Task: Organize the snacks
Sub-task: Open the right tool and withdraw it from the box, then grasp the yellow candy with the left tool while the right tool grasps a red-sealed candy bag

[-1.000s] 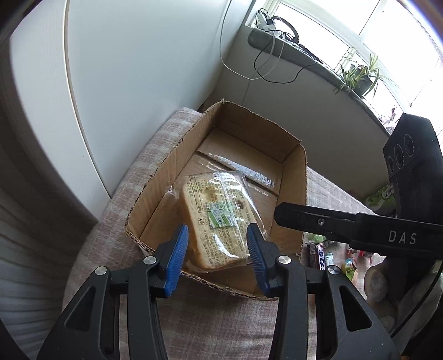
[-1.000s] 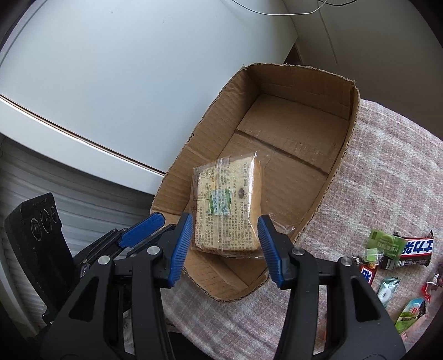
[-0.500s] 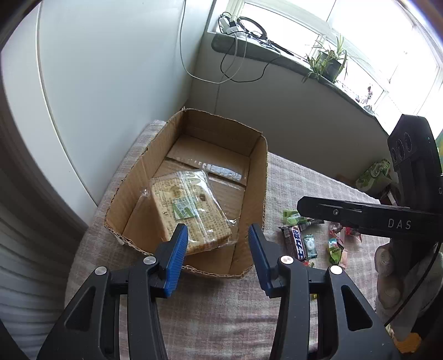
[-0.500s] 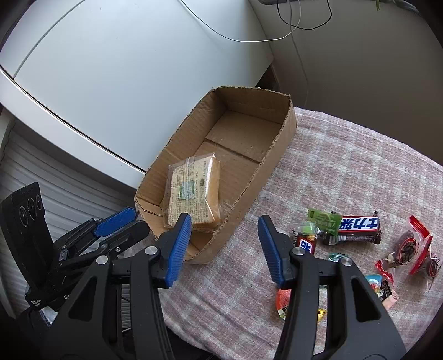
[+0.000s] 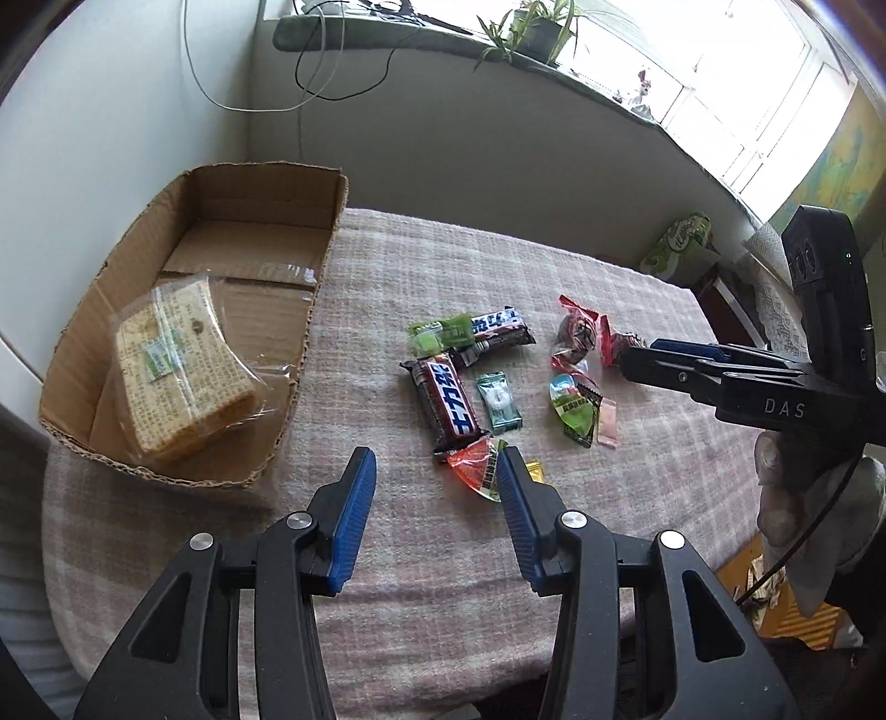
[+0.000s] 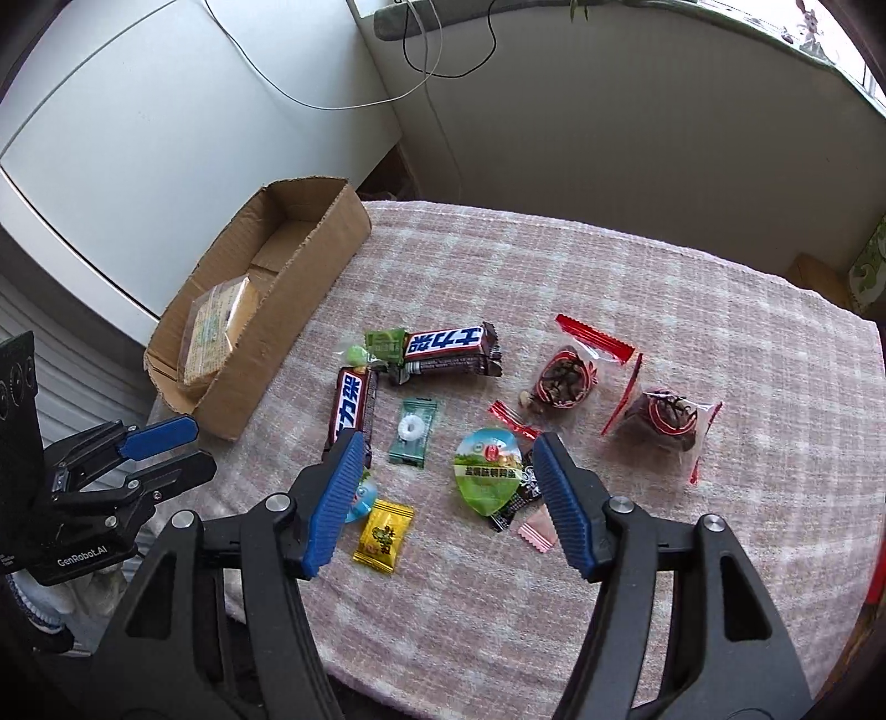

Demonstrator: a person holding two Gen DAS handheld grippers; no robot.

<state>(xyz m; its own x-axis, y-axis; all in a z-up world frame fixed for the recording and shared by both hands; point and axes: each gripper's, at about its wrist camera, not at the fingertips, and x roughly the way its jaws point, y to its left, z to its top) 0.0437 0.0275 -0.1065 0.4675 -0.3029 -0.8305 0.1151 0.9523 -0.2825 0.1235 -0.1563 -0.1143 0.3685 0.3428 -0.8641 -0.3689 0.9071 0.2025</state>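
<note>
Pink-check tablecloth (image 6: 637, 288) fills frame; cardboard box (image 6: 288, 310) upper left w/ wrapped cracker pack (image 6: 216, 332) inside. Loose snacks mid-frame: chocolate bar (image 6: 354, 407), jelly cup (image 6: 487, 471), yellow candy (image 6: 385, 534). Left gripper (image 5: 434, 487) jaws apart, empty; right gripper (image 6: 446, 487) jaws opening, nothing clamped.

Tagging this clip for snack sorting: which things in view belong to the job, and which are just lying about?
Part of the job:
- cardboard box
- wrapped bread in the box
- two chocolate bars
- mint
- yellow candy
- green jelly cup
- two red-edged pastry bags
- left gripper, right gripper, both empty

Just lying about:
- cables
- potted plant
- green bag beyond the table
</note>
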